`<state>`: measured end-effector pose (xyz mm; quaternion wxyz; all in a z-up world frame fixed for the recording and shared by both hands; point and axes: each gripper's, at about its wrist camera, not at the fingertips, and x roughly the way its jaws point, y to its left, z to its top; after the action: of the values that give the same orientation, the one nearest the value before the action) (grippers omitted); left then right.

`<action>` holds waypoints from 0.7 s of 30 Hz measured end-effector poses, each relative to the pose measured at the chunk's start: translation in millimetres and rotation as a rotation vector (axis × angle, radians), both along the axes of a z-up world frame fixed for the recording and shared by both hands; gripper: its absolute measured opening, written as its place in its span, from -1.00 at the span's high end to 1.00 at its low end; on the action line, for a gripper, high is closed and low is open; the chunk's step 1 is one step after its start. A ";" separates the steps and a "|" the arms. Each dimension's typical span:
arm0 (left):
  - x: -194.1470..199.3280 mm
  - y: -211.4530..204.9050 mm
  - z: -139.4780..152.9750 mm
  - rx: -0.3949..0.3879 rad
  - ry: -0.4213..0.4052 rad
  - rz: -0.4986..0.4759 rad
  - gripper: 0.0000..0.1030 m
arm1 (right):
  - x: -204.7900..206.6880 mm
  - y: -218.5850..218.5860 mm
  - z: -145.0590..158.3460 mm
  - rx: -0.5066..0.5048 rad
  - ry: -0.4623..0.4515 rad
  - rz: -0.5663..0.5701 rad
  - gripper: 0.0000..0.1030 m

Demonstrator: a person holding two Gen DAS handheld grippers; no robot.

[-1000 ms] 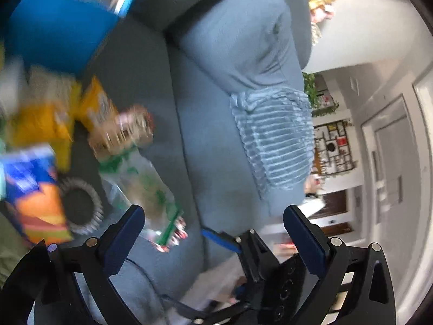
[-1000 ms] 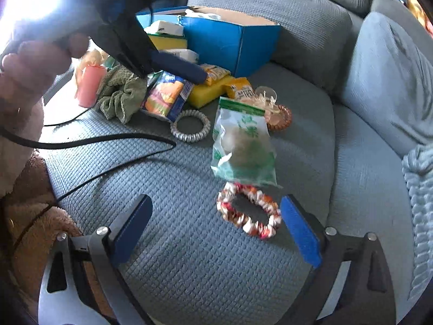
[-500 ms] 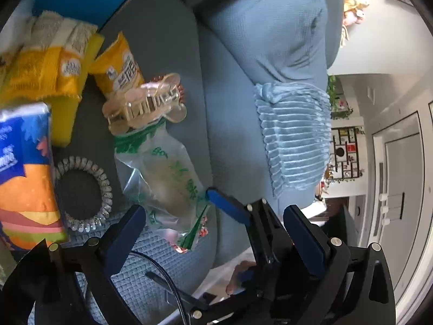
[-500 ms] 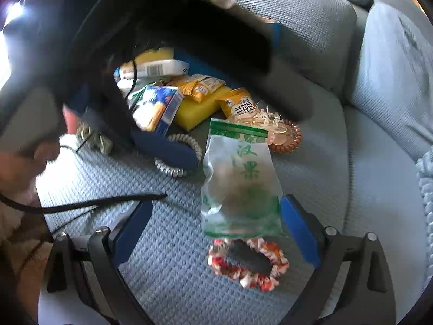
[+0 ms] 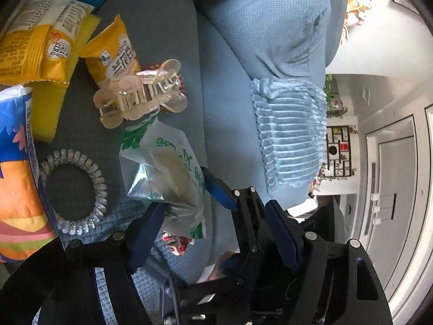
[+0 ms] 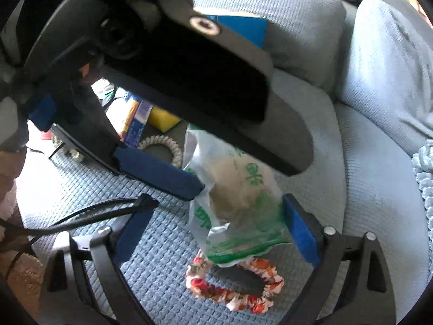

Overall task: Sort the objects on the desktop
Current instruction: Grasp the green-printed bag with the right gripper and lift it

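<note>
A clear snack bag with green print (image 5: 165, 170) lies on the grey sofa seat, also in the right wrist view (image 6: 238, 189). My left gripper (image 5: 216, 224) is open, its blue fingers either side of the bag's near end. My right gripper (image 6: 216, 230) is open and low over the seat, with the bag's lower end between its fingers. The left gripper's body fills the upper left of the right wrist view, one blue finger (image 6: 159, 173) touching the bag. A red floral scrunchie (image 6: 235, 287) lies just below the bag.
A clear hair claw (image 5: 140, 94), yellow snack packs (image 5: 111, 51), a spiral hair tie (image 5: 75, 189), a tissue pack (image 5: 16, 178) and a yellow sponge (image 5: 46, 108) lie beside the bag. A blue box (image 6: 240, 28) stands behind. A cushion (image 5: 270, 40) rises on the right.
My left gripper has moved in from the box to the snack bag and now straddles it. My right gripper has moved forward, so the bag's end sits between its fingers.
</note>
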<state>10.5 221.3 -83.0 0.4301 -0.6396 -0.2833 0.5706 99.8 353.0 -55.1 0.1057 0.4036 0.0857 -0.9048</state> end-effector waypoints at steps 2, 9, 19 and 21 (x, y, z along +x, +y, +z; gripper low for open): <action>-0.9 -0.7 -1.8 -0.009 0.000 0.012 -0.42 | 3.2 4.1 1.2 -0.010 0.019 -0.016 -0.51; -3.2 -4.1 -6.6 -0.021 -0.019 0.030 -0.25 | -0.2 16.8 -4.2 -0.077 -0.003 -0.030 -0.44; -3.8 -16.7 -2.4 -0.076 0.002 0.034 -0.13 | 2.0 12.9 -6.5 -0.108 0.006 -0.034 -0.29; -4.4 -18.8 -0.9 -0.078 0.013 0.036 -0.12 | 3.7 13.5 -8.5 -0.125 0.011 -0.040 -0.28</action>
<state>6.2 202.5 -83.9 0.3965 -0.6470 -0.2694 0.5930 103.5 366.5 -63.5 0.1124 0.3928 0.0214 -0.9125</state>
